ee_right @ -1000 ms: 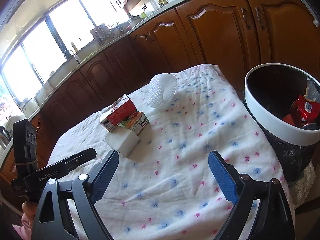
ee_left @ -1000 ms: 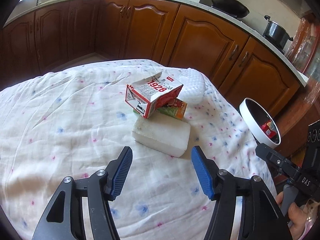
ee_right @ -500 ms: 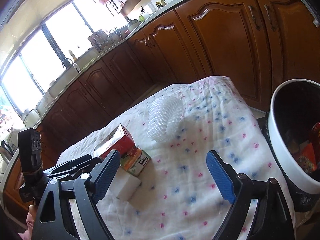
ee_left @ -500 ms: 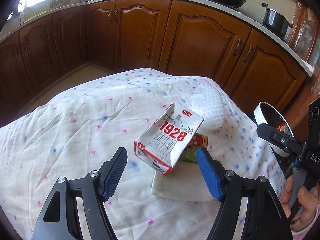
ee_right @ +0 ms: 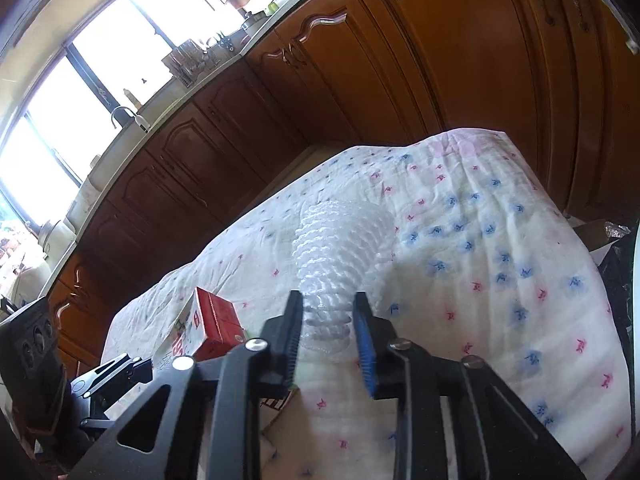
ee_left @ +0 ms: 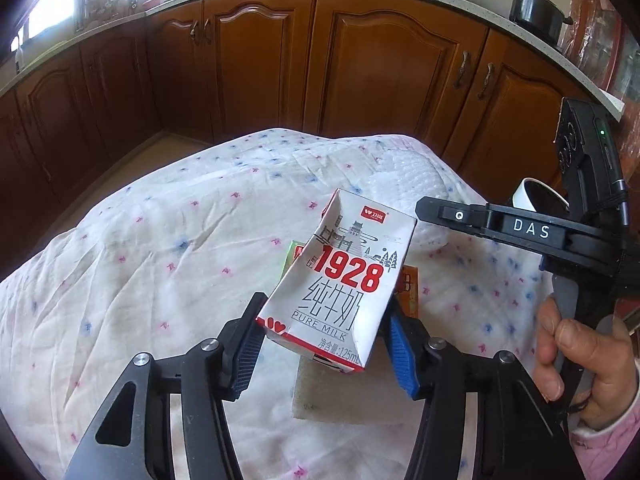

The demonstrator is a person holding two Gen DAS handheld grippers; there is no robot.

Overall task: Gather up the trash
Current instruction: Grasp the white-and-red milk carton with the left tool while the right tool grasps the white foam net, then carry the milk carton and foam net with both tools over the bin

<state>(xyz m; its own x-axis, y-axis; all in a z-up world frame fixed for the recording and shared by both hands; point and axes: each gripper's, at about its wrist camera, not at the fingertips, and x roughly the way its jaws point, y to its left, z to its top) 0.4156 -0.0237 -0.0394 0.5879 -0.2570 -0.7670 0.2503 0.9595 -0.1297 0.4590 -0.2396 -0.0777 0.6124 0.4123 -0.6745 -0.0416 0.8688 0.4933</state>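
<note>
Between the left claw point(ee_left: 324, 344) pads sits a milk carton point(ee_left: 344, 284), tilted, its low end touching both blue pads; the jaws have just been closing and now grip it. Under it lie an orange-green carton point(ee_left: 410, 286) and a white foam block point(ee_left: 340, 396), all on the counter point(ee_left: 160, 264), which is draped in a white cloth with pink and blue flecks. Ahead of the right claw point(ee_right: 328, 340), a roll of bubble wrap point(ee_right: 336, 248) runs away across the cloth; its near end is pinched between the pads, the jaws having just been closing on it. To that claw's left, the carton's red end point(ee_right: 216, 326) stands just beside the jaw. To the left claw's right, a hand point(ee_left: 580, 360) holds the other tool, and a white bin rim point(ee_left: 524, 198) peeks behind it. Beyond both claws the cloth falls off at a rounded far edge, then a strip of floor, then brown cabinets point(ee_left: 260, 64) under a pale worktop with a pot point(ee_left: 534, 8) and windows point(ee_right: 100, 92). Bare cloth lies left of the left claw and right of the right one.
</note>
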